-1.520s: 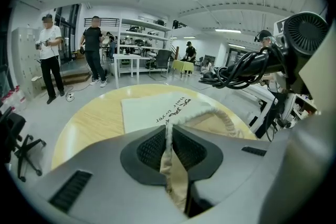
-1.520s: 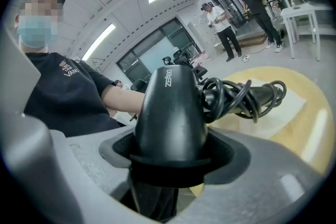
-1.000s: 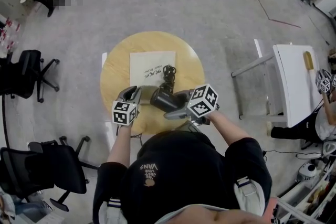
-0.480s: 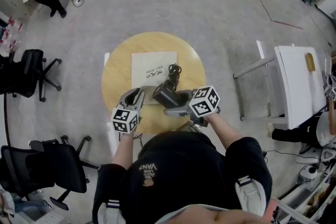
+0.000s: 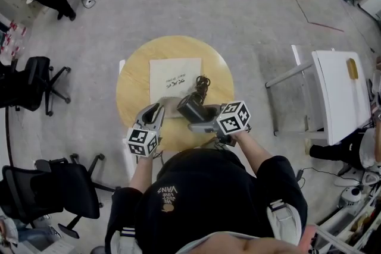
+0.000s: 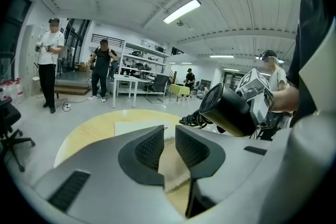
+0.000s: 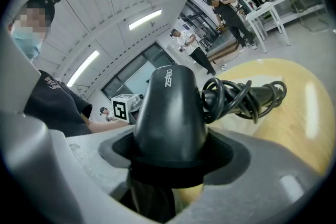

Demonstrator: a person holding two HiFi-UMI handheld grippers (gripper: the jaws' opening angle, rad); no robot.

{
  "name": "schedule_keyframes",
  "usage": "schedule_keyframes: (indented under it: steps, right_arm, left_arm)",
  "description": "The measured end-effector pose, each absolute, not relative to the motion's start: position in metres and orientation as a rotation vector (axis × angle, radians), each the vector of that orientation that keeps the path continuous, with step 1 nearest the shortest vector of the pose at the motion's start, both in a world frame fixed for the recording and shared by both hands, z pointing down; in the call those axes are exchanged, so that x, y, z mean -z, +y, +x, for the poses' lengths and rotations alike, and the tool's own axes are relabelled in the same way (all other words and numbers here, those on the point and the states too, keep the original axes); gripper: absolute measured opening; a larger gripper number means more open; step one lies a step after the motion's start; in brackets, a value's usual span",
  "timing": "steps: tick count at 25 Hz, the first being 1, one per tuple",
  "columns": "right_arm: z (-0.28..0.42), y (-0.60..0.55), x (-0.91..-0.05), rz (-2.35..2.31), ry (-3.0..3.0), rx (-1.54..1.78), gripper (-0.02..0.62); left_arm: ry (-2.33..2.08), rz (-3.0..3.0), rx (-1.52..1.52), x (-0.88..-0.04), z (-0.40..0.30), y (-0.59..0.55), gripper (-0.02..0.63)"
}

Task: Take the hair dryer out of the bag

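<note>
1. Clamping a matte black plastic hair dryer (image 5: 191, 109) by its barrel in the right gripper (image 7: 169, 165), pressing tight against both sides of the body. Carrying it in the air over the near part of the round pale wooden tabletop (image 5: 134, 89), just right of the left gripper (image 6: 169, 140), turning the grille end toward that gripper and pointing the folded handle far.

2. Trailing a black power cord (image 5: 202, 81), wound in a loose coil round the handle, over the near right corner of the bag. Not showing whether touching the cloth or hanging just above it.

3. Pinching a fold of the flat cream cloth bag with dark print (image 5: 172, 71) in the left gripper, having just been closing a little further on the fabric. Lifting only the bag's near edge and leaving the rest lying flat at the centre of the tabletop.

4. Progress: judging the extraction as good as done, with barrel, handle and cord all showing outside the cloth. Probably remaining: setting the hair dryer down on bare wood beside the bag, opening the right gripper, letting go of the bag.

5. Surroundings: standing well apart on the floor, black office chairs (image 5: 27, 83) at left and a white side table (image 5: 339, 92) at right.
</note>
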State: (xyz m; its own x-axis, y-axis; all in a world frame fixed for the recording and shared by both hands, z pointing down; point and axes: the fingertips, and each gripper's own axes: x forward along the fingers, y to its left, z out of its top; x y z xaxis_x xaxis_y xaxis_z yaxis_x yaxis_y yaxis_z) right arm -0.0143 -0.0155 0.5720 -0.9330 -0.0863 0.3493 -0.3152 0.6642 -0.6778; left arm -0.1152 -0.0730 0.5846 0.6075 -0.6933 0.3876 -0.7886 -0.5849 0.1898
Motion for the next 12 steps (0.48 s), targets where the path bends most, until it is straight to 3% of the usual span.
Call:
schedule_keyframes:
  steps: [12]
  right_arm:
    - [-0.008,-0.013,-0.593,0.400,-2.582,-1.280,0.356]
  left_arm:
    - [-1.106,2.513,-0.389,-0.589,-0.091,-0.053,0.078]
